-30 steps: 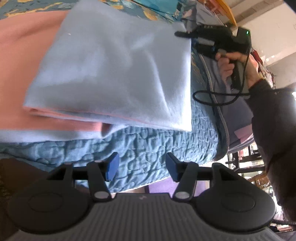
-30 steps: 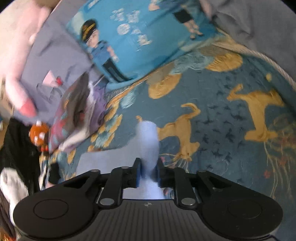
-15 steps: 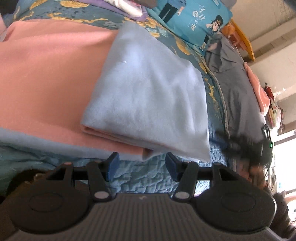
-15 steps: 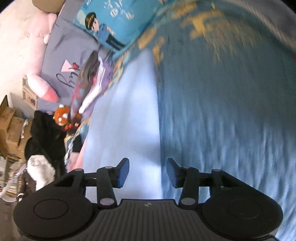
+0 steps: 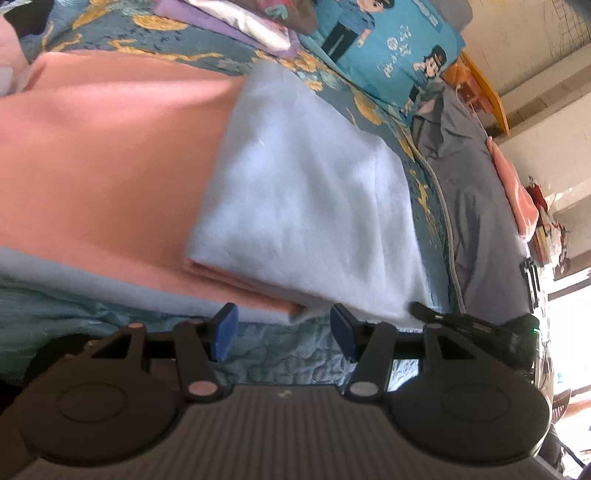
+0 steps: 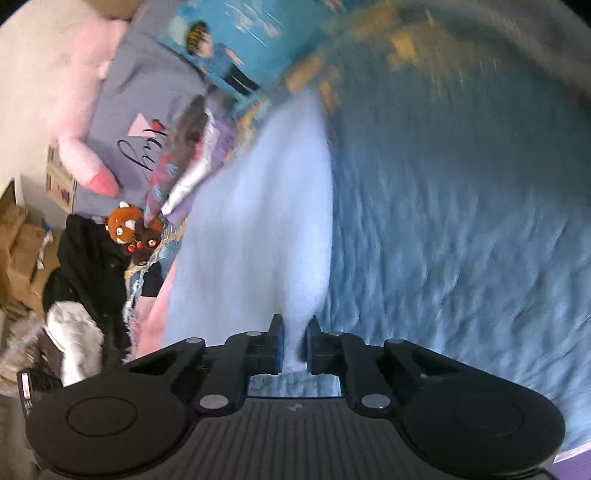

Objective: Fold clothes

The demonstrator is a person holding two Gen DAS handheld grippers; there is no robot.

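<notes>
A fleece cloth, pink (image 5: 110,155) on one side and light blue (image 5: 314,206) on the other, lies folded on the bed with the blue layer on top. My left gripper (image 5: 284,328) stands open just short of the fold's near edge, with nothing between its pads. At the blue layer's near right corner sits my right gripper (image 5: 419,308). In the right wrist view the right gripper (image 6: 294,343) is closing its jaws, and a ridge of the blue cloth (image 6: 258,240) is pinched between the pads.
A blue quilted bedspread (image 5: 288,354) with gold animal prints covers the bed. A cartoon pillow (image 5: 388,48), a stack of folded clothes (image 5: 251,18) and a grey blanket (image 5: 476,206) lie beyond. A plush toy (image 6: 125,225), dark garments (image 6: 85,266) and cardboard boxes (image 6: 18,251) are at the left.
The right gripper let go of the cloth at the far side, opened, swept back to the near corner and closed on the blue layer. The left gripper stayed open and shifted slightly.
</notes>
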